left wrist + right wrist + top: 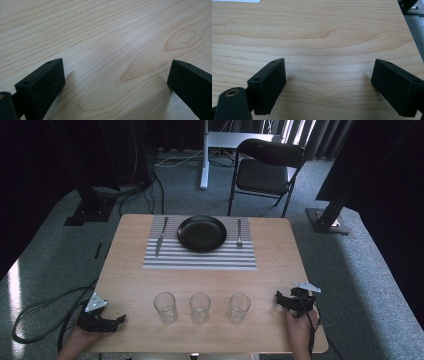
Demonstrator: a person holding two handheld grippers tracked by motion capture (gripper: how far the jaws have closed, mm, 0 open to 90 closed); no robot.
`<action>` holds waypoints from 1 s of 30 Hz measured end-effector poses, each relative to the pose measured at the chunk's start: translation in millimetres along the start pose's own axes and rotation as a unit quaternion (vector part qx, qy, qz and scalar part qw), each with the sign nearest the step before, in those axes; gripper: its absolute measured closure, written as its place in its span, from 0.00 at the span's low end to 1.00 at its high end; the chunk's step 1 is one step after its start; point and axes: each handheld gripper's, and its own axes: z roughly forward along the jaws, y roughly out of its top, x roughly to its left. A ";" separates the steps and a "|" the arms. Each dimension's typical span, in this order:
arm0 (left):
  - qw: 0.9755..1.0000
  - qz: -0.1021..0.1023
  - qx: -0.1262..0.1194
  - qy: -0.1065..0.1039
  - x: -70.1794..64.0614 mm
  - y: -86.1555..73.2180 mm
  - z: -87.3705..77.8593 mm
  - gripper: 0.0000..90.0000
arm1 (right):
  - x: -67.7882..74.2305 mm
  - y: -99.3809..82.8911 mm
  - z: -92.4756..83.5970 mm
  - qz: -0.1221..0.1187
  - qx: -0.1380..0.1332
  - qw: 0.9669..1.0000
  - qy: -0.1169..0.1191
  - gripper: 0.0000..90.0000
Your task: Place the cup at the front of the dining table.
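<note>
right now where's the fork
In the high view the fork lies on the striped placemat at the far side of the table, just right of the black plate, opposite the knife.

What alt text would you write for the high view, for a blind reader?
A wooden table holds a black plate on a striped placemat, between knife and fork. Three empty glasses line the near edge, a hand-held gripper at each end.
</note>
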 end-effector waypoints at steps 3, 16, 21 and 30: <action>1.000 0.001 0.000 -0.001 0.2 0.0 0.1 0.02 | 0.0 0.0 0.0 0.000 0.000 1.000 0.000 0.13; 1.000 0.005 0.005 -0.004 0.3 1.3 -0.1 0.02 | -0.1 0.0 0.0 0.001 0.000 1.000 -0.001 0.13; 1.000 0.010 0.003 -0.007 0.4 0.8 -1.3 0.05 | -0.2 -0.1 0.0 0.001 0.000 1.000 -0.001 0.13; 1.000 0.017 -0.003 -0.016 -7.8 2.6 -5.3 0.10 | -0.2 0.0 0.0 0.001 0.000 1.000 -0.001 0.13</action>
